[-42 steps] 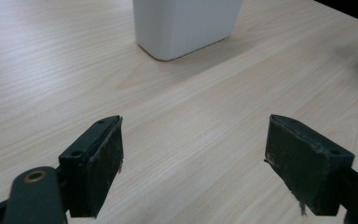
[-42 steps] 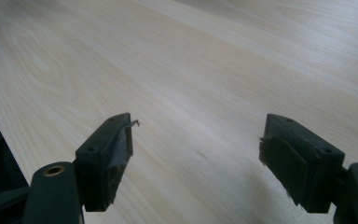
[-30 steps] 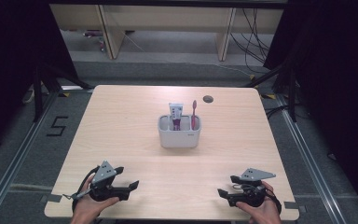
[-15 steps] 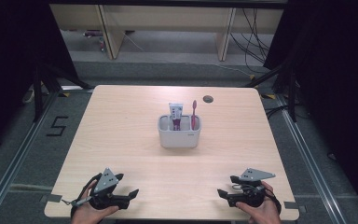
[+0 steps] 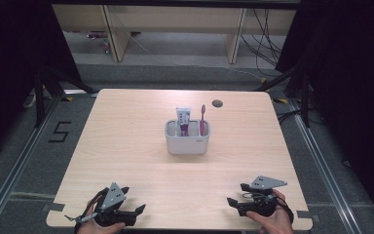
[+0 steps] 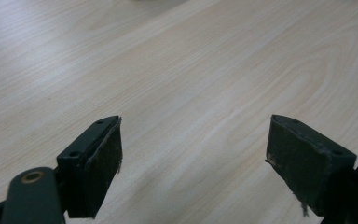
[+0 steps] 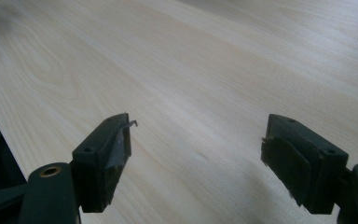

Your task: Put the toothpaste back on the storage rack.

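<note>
Both tongs gape wide and hold nothing: left tongs (image 5: 135,210) and right tongs (image 5: 232,201) low at the near edge of the table (image 5: 126,146). Well ahead of them, between the two, sits a white caddy (image 5: 187,139) with a toothpaste tube (image 5: 183,122) and a pink toothbrush (image 5: 203,119) standing upright in its compartments. Toothbrush looks light, stiff, thin, likely slippery: pinch mid-handle above the rim. Tube is probably soft: grip the flat upper part gently.
</note>
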A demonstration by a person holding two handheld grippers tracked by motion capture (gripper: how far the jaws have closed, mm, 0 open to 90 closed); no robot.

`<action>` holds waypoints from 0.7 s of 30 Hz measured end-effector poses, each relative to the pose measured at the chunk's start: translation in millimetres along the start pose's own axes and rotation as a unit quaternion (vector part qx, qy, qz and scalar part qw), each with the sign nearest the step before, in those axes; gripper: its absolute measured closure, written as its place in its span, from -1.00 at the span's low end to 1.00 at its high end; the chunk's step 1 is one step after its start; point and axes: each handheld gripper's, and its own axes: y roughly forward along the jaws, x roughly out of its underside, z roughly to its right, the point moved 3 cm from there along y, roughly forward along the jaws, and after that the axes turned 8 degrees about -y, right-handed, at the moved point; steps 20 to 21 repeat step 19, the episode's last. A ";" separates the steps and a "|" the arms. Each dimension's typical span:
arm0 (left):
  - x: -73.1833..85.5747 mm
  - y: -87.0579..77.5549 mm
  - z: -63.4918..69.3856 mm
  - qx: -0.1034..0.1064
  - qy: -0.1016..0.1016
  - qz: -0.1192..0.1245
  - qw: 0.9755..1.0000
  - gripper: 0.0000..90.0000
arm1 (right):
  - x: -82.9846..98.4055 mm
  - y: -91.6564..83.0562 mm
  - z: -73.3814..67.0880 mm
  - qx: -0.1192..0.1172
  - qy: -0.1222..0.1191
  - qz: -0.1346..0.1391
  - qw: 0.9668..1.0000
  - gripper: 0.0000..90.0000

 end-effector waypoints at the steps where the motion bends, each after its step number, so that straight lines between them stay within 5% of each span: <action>1: -0.2 -0.1 0.4 0.001 0.000 0.002 1.000 -0.61 | 0.1 0.0 0.1 0.000 0.000 0.000 1.000 -0.46; 15: 1.3 1.7 -0.1 -0.002 -0.002 -0.005 1.000 -0.63 | -0.2 1.1 -2.5 -0.014 0.010 -0.002 1.000 -0.46; 21: 0.7 1.1 -0.2 -0.002 0.000 -0.002 1.000 -0.63 | -0.1 0.7 -2.4 -0.001 0.010 0.000 1.000 -0.46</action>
